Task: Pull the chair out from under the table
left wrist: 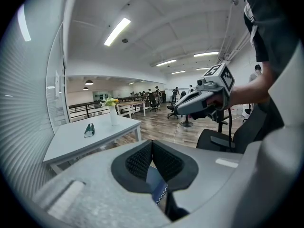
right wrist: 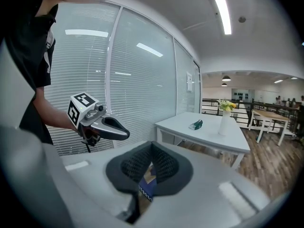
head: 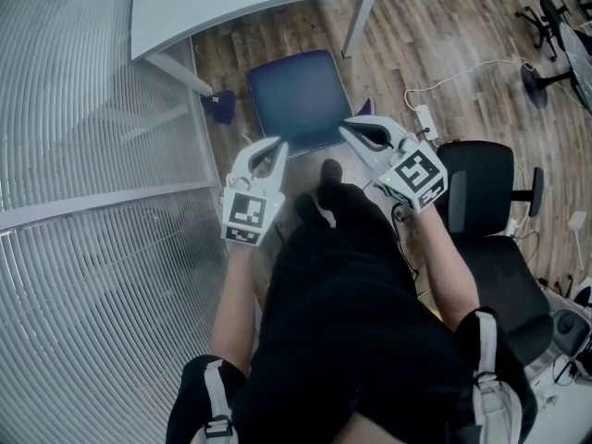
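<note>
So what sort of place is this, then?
Probably an open-plan office: a white desk, a black swivel chair, a glass wall with blinds, and rows of further desks beyond.

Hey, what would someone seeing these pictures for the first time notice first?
First, the two white grippers, the left gripper and the right gripper, held out side by side at the middle of the head view, both shut and empty. Their tips point toward a blue chair just in front of a white table at the top. A black office chair sits at the right; a glass wall with blinds fills the left.
</note>
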Action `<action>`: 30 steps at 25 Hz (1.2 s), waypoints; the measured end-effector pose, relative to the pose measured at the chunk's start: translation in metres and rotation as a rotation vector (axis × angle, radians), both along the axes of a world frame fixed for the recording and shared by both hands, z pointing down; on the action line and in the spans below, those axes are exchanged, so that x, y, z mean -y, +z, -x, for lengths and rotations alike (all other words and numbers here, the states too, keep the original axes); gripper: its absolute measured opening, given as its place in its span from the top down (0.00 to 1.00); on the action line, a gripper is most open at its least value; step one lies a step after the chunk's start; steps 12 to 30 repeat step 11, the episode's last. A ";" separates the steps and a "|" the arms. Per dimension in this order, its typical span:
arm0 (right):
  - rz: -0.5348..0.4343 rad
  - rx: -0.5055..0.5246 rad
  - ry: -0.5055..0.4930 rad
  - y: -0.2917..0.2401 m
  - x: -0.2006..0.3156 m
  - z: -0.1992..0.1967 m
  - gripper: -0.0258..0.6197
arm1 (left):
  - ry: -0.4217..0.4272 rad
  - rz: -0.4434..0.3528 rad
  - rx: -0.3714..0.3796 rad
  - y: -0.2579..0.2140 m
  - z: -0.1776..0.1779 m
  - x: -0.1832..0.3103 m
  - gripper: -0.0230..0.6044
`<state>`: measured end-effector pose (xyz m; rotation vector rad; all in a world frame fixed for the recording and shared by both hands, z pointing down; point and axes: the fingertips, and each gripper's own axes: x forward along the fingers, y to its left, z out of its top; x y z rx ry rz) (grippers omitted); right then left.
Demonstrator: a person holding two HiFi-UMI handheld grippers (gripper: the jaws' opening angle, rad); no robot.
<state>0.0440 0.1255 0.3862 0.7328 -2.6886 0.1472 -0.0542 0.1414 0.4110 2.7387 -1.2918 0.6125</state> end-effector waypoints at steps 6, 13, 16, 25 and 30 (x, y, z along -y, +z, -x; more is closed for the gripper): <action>0.012 -0.012 0.006 0.004 -0.001 -0.004 0.96 | 0.016 0.004 0.012 0.003 -0.006 0.002 0.95; 0.009 -0.016 0.010 0.007 0.000 -0.006 0.96 | 0.020 0.007 0.015 0.007 -0.005 0.002 0.95; 0.009 -0.016 0.010 0.007 0.000 -0.006 0.96 | 0.020 0.007 0.015 0.007 -0.005 0.002 0.95; 0.009 -0.016 0.010 0.007 0.000 -0.006 0.96 | 0.020 0.007 0.015 0.007 -0.005 0.002 0.95; 0.009 -0.016 0.010 0.007 0.000 -0.006 0.96 | 0.020 0.007 0.015 0.007 -0.005 0.002 0.95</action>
